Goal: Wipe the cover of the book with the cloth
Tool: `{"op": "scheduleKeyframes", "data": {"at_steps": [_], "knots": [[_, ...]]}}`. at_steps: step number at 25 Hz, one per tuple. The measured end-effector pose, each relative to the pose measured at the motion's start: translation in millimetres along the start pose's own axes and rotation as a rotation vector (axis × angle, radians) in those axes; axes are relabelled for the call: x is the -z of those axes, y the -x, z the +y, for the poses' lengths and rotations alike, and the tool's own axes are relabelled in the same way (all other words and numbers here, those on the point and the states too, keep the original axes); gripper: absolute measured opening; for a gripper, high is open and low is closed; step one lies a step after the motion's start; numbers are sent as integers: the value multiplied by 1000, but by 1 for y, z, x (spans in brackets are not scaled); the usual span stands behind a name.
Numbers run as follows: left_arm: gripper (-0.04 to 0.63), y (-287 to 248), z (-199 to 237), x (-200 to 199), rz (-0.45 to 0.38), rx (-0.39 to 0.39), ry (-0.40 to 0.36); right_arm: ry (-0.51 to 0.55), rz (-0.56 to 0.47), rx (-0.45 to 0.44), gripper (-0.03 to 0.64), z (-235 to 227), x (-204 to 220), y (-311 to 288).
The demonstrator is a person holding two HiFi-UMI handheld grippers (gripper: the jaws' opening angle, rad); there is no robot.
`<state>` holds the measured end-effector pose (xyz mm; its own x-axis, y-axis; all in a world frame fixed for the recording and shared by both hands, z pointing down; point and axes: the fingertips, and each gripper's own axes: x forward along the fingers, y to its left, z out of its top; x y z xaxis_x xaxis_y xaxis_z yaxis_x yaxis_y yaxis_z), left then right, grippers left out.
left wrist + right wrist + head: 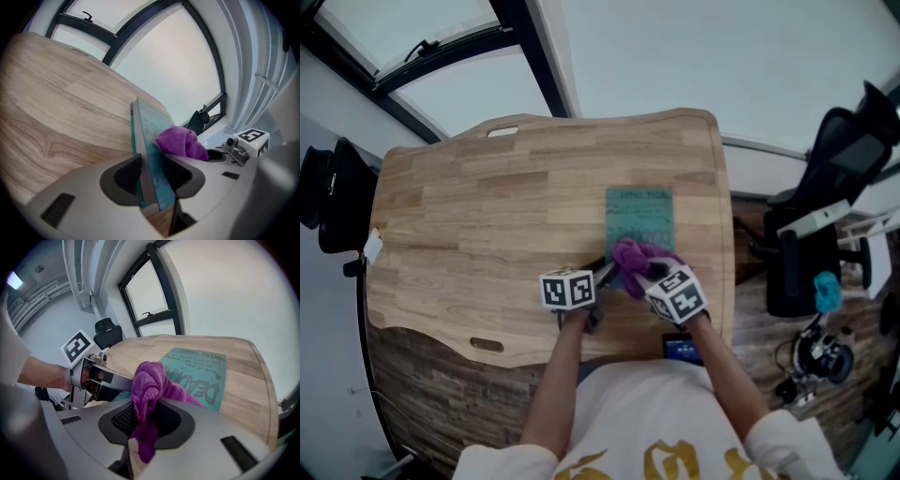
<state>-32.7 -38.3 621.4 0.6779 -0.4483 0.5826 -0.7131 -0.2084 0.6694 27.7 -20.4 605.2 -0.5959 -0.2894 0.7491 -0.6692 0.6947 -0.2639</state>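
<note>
**Item 1: left gripper** [152, 171]. My jaws are set narrow and clamped on the near edge of the book [639, 217], one pad on each face. I read this as the steadying hold.

**Item 2: right gripper** [147, 420]. My jaws are closed on the purple cloth [150, 380]. A bunched head of it stands out ahead of the fingertips and a tail hangs back between the pads. The bunch rests on the book's near end, just beside the left gripper's tips.

**Item 3: book.** Teal cover, lying flat on the wooden table [487, 206].
- Its long axis runs straight ahead of both grippers, away from me.
- Almost all of the cover lies beyond the cloth, forward of the right gripper.
- Only the near margin sits under or behind the cloth.

**Item 4: governing relation.**
- The cover to be wiped extends forward along the book's length from the right gripper's tips.
- The right hand carries the wiping tool and is already on the surface. The left is occupied at the near edge, to the right gripper's left.
- My judgement is that the stroke should go forward along the long axis, clear of the left jaws.
- The wipe appears to be at or near its start.
</note>
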Motion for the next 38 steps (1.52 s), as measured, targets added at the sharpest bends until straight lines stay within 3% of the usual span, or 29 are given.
{"op": "scheduleKeyframes", "data": {"at_steps": [7,38], "knots": [[144,-1,0,0,-1,-1,-2,-32,11,-11,74,1,4,2],[143,1,-1,1,-1,1,-13,6,47,-29,74,-10,-13,-9]]}}
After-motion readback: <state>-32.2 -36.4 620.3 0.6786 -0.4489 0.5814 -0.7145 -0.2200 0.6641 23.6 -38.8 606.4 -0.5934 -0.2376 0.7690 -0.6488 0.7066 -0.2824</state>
